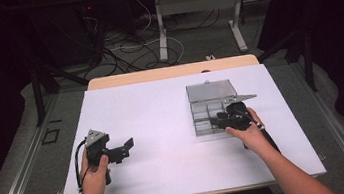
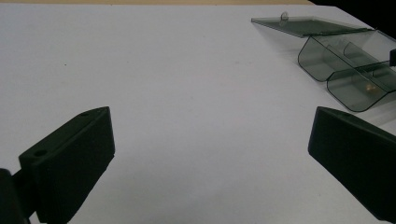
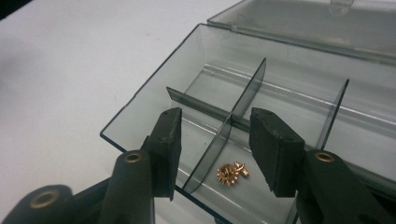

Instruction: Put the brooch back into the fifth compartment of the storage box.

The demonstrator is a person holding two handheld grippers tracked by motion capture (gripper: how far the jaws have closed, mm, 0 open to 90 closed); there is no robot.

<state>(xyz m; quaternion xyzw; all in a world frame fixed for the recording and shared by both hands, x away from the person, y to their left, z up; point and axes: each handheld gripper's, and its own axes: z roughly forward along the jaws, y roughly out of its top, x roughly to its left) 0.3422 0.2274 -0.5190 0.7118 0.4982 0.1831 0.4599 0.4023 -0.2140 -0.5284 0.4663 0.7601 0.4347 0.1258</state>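
At about two o'clock on the white table, a clear compartment box is kept with its lid thrown back, so the cells can be reached. A small brass gear is seen lying on a cell floor, between the parted jaws of the right gripper, unpinched. At eight o'clock the left gripper is held idle, jaws spread wide.

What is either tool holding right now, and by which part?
Nothing. The right tool stands open over the clear box, above the small brass gear lying loose inside. The left tool is open over bare table.
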